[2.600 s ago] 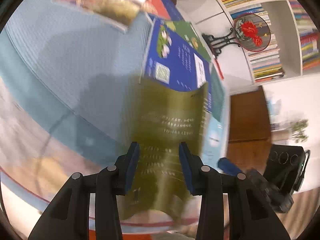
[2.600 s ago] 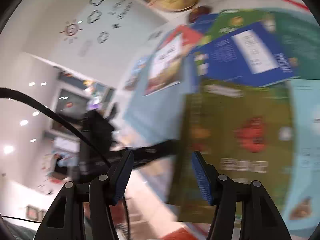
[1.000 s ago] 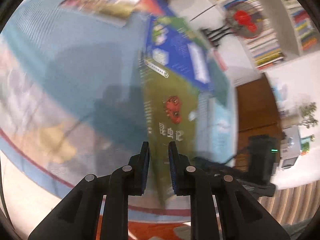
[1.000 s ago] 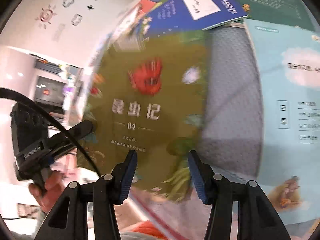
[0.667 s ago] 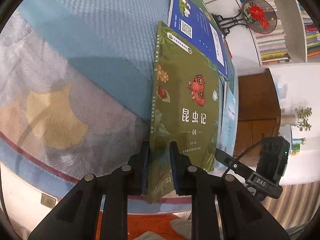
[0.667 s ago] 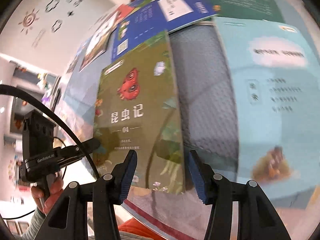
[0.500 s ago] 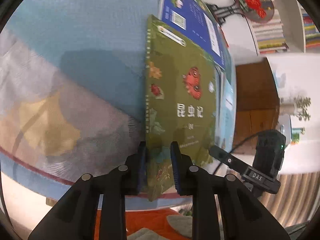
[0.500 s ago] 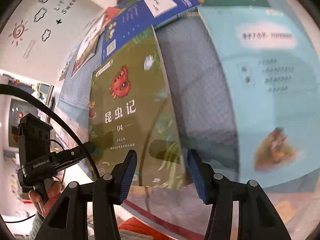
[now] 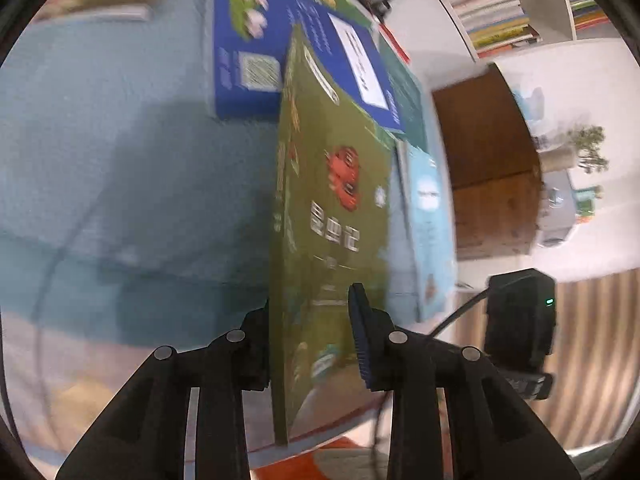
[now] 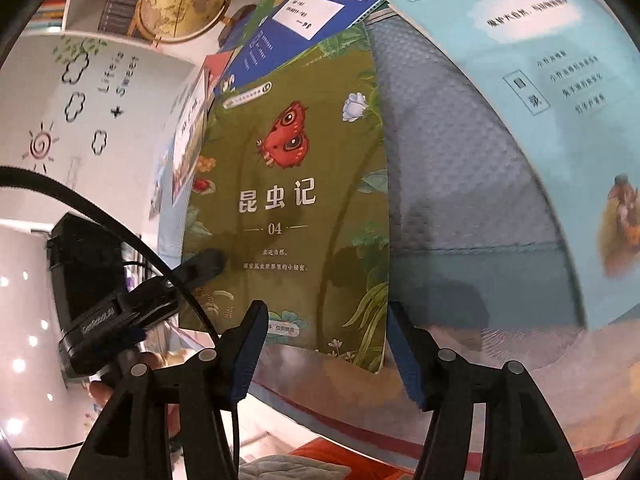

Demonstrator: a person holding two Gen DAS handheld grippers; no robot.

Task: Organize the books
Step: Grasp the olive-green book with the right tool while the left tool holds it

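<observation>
On the blue tablecloth [image 10: 460,184], green book [image 9: 332,240] between parted left tongs [image 9: 310,344].

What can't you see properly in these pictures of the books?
- Left wrist view: the green insect book is motion-blurred, so its title can't be read there.
- Left wrist view: the left gripper has one finger hidden behind that book, so contact is unclear.
- Right wrist view: the pale blue book runs off the frame edge.
- Right wrist view: the dark blue book has print too small to read.

wrist views, close, sharing green book [image 9: 332,216]
</observation>
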